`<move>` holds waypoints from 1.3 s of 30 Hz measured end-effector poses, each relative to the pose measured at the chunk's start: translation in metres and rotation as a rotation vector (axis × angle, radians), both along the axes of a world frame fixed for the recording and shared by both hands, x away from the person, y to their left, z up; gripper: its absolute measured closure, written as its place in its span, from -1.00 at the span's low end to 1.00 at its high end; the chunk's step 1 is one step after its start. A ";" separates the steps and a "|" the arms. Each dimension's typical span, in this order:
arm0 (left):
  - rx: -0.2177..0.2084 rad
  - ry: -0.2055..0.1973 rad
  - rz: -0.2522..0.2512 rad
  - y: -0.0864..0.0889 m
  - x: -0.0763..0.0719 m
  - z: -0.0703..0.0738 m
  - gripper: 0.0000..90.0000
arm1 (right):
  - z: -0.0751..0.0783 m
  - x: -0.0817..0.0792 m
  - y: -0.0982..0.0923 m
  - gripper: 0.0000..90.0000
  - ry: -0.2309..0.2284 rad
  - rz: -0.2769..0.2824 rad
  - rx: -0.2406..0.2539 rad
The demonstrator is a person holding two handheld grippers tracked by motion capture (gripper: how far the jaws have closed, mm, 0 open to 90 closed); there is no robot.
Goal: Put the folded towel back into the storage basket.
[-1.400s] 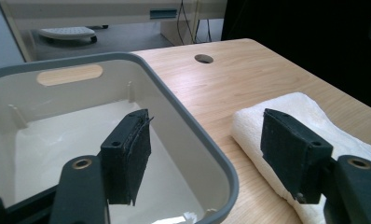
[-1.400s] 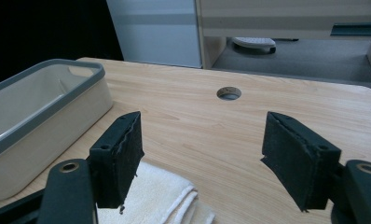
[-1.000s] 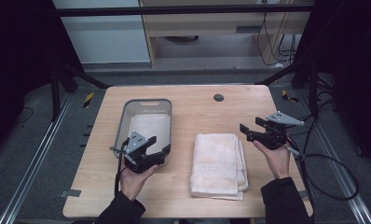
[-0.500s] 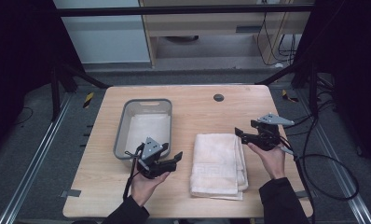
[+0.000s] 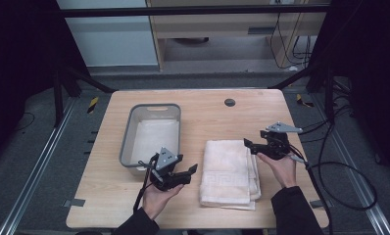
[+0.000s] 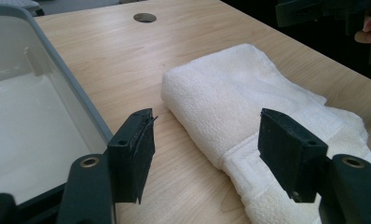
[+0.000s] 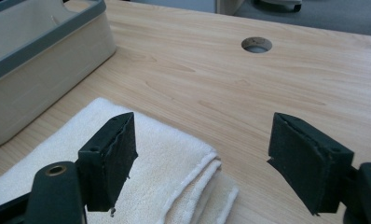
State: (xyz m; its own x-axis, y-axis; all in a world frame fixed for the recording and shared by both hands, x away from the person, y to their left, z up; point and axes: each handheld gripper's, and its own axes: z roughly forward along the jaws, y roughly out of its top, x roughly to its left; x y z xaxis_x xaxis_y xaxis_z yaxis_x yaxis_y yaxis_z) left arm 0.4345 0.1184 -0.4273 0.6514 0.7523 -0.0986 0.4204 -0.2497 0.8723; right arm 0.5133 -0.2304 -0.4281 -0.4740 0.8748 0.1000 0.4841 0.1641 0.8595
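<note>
Edges of the folded white towel (image 5: 231,172) are cut off at the bottom of both gripper views, and its underside is hidden against the wooden surface (image 5: 210,112). Thick pile and a woven key-pattern border are seen on it, just right of the grey bin (image 5: 152,132). The left tool (image 5: 185,172) and right tool (image 5: 248,145) are held wide open beside it, nothing gripped, the right jaws having just been opening.

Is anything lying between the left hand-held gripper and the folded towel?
No. In the high view, bare tabletop separates the left hand-held gripper from the folded towel.
</note>
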 end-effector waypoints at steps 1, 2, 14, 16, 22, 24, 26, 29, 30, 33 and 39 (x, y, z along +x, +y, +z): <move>0.002 0.004 -0.006 -0.002 0.000 -0.001 -0.21 | -0.003 0.000 0.001 -0.48 0.013 -0.003 -0.004; 0.002 0.006 -0.008 -0.003 -0.001 -0.002 -0.21 | -0.003 0.000 0.001 -0.48 0.013 -0.003 -0.004; 0.048 0.044 -0.054 -0.020 -0.005 -0.019 -0.21 | -0.015 0.003 0.003 -0.51 0.040 0.006 -0.012; 0.060 0.047 -0.060 -0.022 -0.005 -0.021 -0.21 | -0.016 0.003 0.004 -0.52 0.049 0.005 -0.011; 0.091 0.066 -0.072 -0.032 -0.006 -0.032 -0.22 | -0.024 0.004 0.006 -0.53 0.066 0.009 -0.028; 0.095 0.068 -0.073 -0.033 -0.006 -0.033 -0.22 | -0.026 0.004 0.007 -0.53 0.072 0.011 -0.034; 0.104 0.072 -0.075 -0.037 -0.005 -0.037 -0.23 | -0.029 0.004 0.008 -0.53 0.077 0.011 -0.041; 0.122 0.081 -0.076 -0.041 -0.003 -0.044 -0.25 | -0.033 0.005 0.010 -0.51 0.087 0.010 -0.049; 0.122 0.081 -0.076 -0.041 -0.003 -0.044 -0.25 | -0.033 0.005 0.010 -0.51 0.087 0.010 -0.049; 0.126 0.098 -0.072 -0.043 0.000 -0.050 -0.26 | -0.037 0.006 0.013 -0.51 0.105 0.019 -0.059; 0.133 0.118 -0.080 -0.049 0.001 -0.058 -0.30 | -0.044 0.006 0.015 -0.49 0.124 0.015 -0.060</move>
